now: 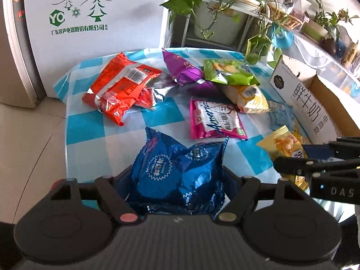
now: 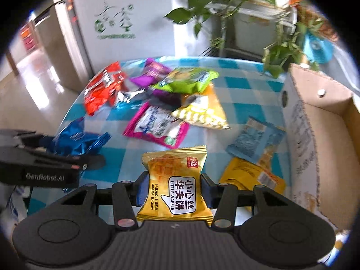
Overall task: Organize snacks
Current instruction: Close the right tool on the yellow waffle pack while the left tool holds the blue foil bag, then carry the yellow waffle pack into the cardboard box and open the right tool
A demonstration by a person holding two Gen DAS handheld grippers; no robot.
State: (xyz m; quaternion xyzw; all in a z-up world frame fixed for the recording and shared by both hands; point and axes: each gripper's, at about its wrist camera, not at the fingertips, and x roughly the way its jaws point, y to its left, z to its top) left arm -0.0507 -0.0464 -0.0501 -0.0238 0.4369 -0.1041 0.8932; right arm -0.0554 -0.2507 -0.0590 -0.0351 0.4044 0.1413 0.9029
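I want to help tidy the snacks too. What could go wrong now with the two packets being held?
1. The left gripper pinches a puffy blue packet; its shiny foil might slip out, or the snack inside could get crushed.
2. The right gripper is shut on the yellow waffle packet, and the two grippers are close together, so they could bump on the way to the cardboard box.

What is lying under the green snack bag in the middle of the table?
The green snack bag overlaps a purple packet on one side and a yellow-and-white bag on the other. Whatever sits directly beneath its centre is covered and cannot be seen.
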